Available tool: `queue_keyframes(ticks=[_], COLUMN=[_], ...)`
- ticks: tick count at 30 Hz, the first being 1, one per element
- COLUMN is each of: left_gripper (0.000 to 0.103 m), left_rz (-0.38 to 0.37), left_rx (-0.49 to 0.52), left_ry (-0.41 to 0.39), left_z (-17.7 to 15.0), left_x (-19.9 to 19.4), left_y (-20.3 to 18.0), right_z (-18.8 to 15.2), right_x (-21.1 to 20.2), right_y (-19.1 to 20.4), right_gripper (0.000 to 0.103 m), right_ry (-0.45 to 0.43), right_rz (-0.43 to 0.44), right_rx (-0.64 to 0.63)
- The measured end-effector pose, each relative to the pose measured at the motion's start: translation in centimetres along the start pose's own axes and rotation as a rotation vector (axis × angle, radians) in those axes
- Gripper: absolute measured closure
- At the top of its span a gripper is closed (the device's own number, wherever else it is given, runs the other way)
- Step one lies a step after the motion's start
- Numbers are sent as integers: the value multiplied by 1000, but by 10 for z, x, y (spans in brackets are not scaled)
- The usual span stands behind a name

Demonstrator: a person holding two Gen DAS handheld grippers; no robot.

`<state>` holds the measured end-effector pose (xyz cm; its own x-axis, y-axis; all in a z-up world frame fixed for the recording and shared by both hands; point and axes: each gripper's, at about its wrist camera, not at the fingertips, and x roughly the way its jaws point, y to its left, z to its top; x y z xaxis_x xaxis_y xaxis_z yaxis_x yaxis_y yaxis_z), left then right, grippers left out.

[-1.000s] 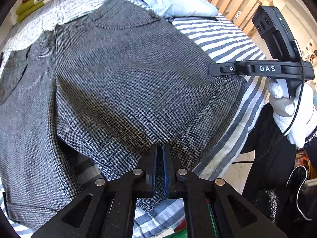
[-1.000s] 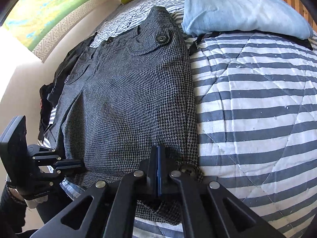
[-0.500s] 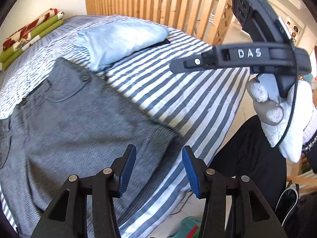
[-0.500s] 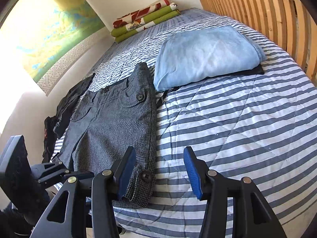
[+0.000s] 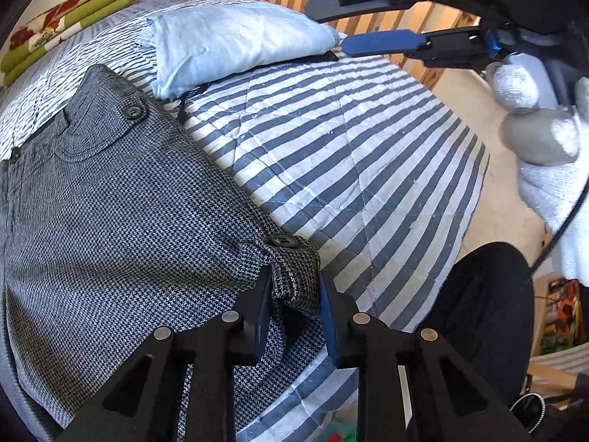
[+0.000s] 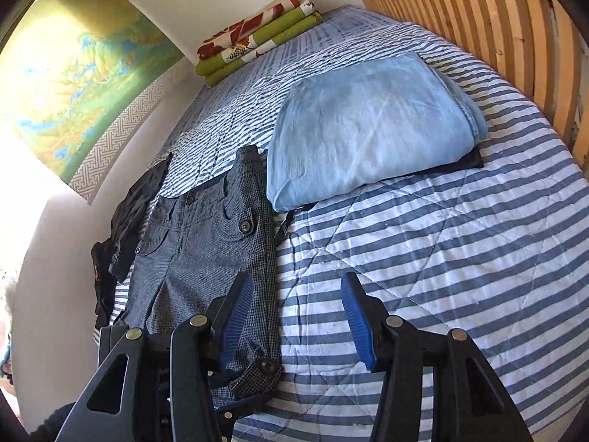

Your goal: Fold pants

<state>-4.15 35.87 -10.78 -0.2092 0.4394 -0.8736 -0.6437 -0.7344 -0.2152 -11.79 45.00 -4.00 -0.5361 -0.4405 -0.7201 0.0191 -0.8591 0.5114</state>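
Your left gripper [image 5: 294,313] is closing, with the buttoned cuff [image 5: 294,269] of the pants [image 5: 121,221] between its blue pads — the left pad sits against the cloth, though you cannot quite tell from this angle whether the right one presses yet. Your right gripper [image 6: 294,316] stands about half open and holds nothing; it hangs above the bed [image 6: 423,258], its left finger over the pants' edge and its right finger over bare striped cover. In the left view it shows at the top right, carried by your white-gloved hand [image 5: 545,169].

The pants lie flat on the left part of the bed, near its front edge. Their long axis runs from the cuff at the front edge, nearest you, back to the waistband [image 6: 206,191], which points toward the far wall. A pocket button [image 6: 244,226] sits near the waist, close to the right side seam.

To the right of the pants the striped cover is open all the way to the slatted wooden rail [image 6: 478,18]. A folded light-blue cloth [image 6: 368,125] lies just beyond the waistband's right corner. Dark clothes [image 6: 125,228] are heaped at the left edge by the wall, and folded green bedding [image 6: 257,37] rests at the far end.
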Motion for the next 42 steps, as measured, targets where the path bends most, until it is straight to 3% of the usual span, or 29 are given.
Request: queue_keyframes(ticks=[6,12,20,25,27,30,36,42], left_gripper=[79,79,81,82,82,83,85,85], left_rz=[-67,-113,-149,-155,-155,-153,-110,-32], left_rx=[-69,-122,-174,-202,-219,-261,-361,-486], left_ry=[-115,-187,-224,-240,-247,-260,-304,-379], left_z=[-6,-22,-34,-47,-59,-72,-119,-174], left_x=[-51,-97,-128,-141,-152,-158,-190,-232], left_y=[17,45,76,94,95,113,156,214], right_z=[41,91,120,122,123,125,130,127], right_x=[50,128,204,222,221,220,208,213], right_y=[34,67,83,81,84,94,147,237], right_gripper=[57,56,55,55,74,88,91,91], right_ry=[65,138,221,251,242,228,164,138], right_rz=[74,94,-4,-21,-26,-40,-64,-49], right_rx=[-56,-79,-103,-63,-55,-50,-97,-187])
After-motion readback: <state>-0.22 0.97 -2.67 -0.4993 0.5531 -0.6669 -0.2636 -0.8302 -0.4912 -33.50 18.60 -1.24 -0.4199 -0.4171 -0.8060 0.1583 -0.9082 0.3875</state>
